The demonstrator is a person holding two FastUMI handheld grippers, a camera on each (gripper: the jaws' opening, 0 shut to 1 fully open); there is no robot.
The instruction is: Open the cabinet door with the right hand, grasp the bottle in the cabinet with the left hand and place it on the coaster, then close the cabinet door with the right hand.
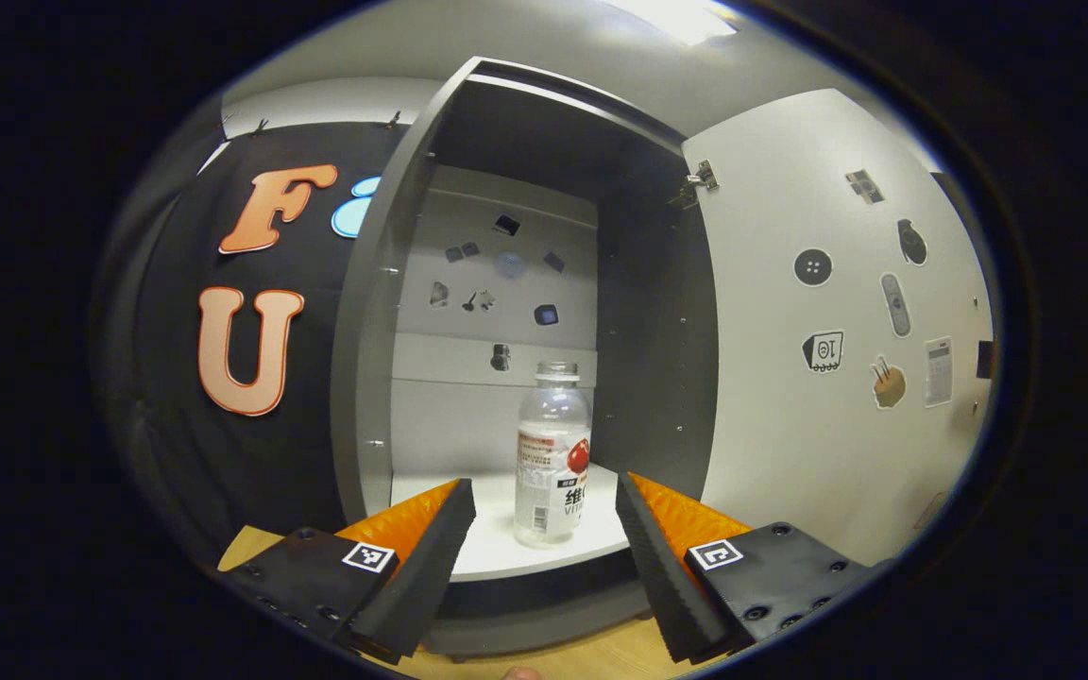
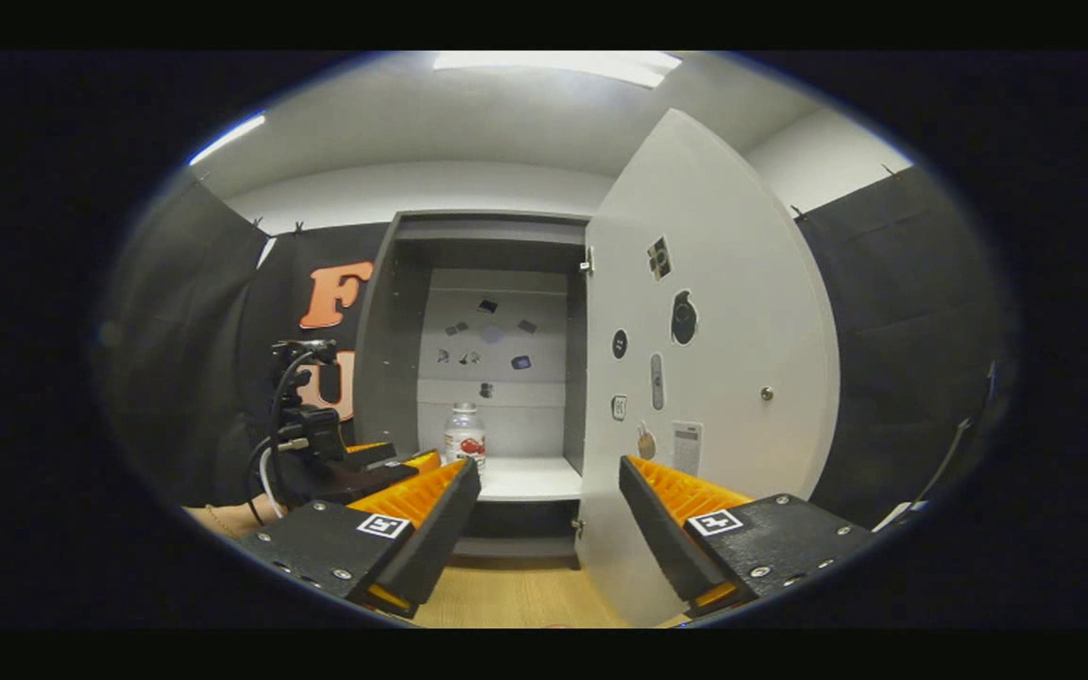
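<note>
The grey cabinet (image 1: 369,378) stands with its white door (image 1: 837,312) swung wide to the right. A clear bottle (image 1: 552,453) with a white and red label and no cap stands upright near the front edge of the bottom shelf (image 1: 497,557). My left gripper (image 1: 544,486) is open just in front of the shelf, the bottle between and slightly beyond its fingertips, untouched. In the right gripper view, my right gripper (image 2: 549,467) is open farther back, empty, facing the cabinet (image 2: 393,378), door (image 2: 723,378) and bottle (image 2: 465,436). The left gripper (image 2: 402,458) shows at the left, near the bottle.
Stickers dot the cabinet's back panel (image 1: 497,283) and the door's inner face. A small knob (image 2: 767,393) sits on the door. The wooden tabletop (image 2: 506,595) lies below the cabinet. Cables (image 2: 275,425) trail from the left gripper. A hand (image 2: 223,518) holds it.
</note>
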